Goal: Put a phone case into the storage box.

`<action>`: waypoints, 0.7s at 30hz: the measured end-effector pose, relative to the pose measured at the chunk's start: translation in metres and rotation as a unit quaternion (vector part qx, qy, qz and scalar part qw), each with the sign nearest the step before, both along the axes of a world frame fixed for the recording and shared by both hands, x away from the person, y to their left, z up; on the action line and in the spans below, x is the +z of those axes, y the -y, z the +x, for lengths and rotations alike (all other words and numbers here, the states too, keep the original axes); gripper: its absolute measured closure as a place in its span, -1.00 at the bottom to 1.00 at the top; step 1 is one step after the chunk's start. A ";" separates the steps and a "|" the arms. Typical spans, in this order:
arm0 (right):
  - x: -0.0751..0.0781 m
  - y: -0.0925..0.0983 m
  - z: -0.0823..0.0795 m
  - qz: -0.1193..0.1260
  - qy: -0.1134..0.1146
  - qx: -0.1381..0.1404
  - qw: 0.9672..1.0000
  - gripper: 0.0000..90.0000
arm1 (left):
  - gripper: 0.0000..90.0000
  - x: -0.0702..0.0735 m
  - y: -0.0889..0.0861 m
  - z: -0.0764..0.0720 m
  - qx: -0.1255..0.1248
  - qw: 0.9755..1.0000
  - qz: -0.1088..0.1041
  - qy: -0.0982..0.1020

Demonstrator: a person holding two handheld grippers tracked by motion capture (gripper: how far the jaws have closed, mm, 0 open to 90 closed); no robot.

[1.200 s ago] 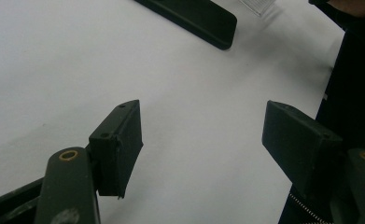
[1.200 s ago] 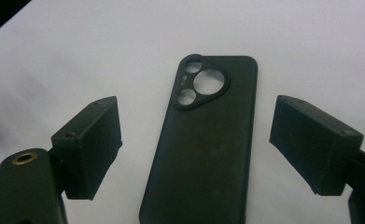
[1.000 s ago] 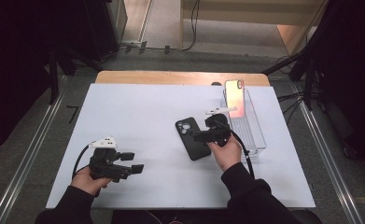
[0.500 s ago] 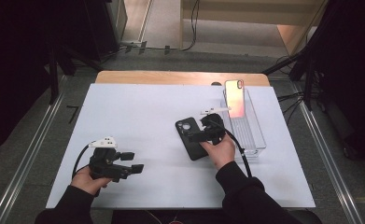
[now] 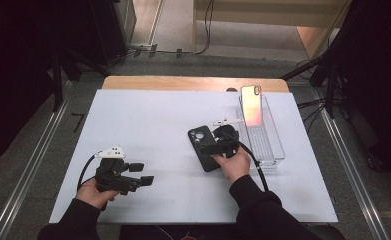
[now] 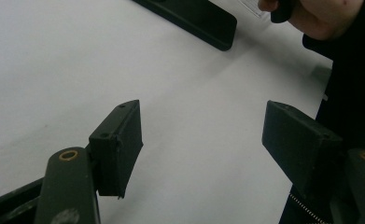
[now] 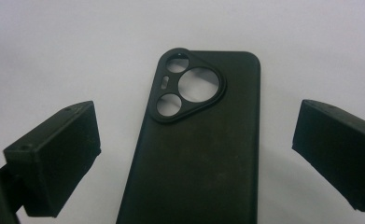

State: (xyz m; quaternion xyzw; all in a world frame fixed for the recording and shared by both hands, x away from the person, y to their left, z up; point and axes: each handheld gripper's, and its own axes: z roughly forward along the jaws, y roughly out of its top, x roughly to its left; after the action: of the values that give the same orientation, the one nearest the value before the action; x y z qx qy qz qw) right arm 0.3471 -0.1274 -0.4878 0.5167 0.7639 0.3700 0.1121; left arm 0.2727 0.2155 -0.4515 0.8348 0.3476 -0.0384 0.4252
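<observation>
The right gripper [image 5: 217, 141] is seen released, its jaws spread wide on either side of the black phone case [image 7: 196, 154], which lies flat on the white table [image 5: 148, 115] with its camera cutout toward twelve o'clock in the right gripper view. The jaws have just been opening, and the case sits between them without being touched by either pad. The left gripper [image 5: 135, 180] is held apart at about eight o'clock from the case, released as well, with nothing between its jaws.

A slip is judged likely if the jaws are closed on the case's long edges: the shell is thin and flexible, so it could bow or spring out sideways. If the pads are lowered too far, the table could be scraped and the case pushed rather than gripped.

At about two o'clock from the case, a clear tray [image 5: 269, 150] holds an upright phone [image 5: 252, 105]. A careless swing of the right hand toward it could tip the phone over or nudge the tray.
</observation>
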 end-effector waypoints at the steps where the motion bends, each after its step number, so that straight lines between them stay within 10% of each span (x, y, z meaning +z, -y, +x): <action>1: -0.002 0.000 0.000 0.001 -0.002 0.001 1.000 -1.00 | -0.35 0.000 0.000 0.000 0.000 1.000 0.000 0.000; 21: -0.027 -0.010 -0.005 -0.046 -0.006 -0.006 0.999 -0.91 | -0.35 0.000 0.000 0.000 -0.001 1.000 0.001 -0.001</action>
State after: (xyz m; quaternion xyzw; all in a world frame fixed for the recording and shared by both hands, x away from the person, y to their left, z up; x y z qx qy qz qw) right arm 0.3421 -0.1174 -0.5145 0.5179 0.7776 0.3305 0.1336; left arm 0.2729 0.2153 -0.4516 0.8355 0.3471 -0.0392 0.4242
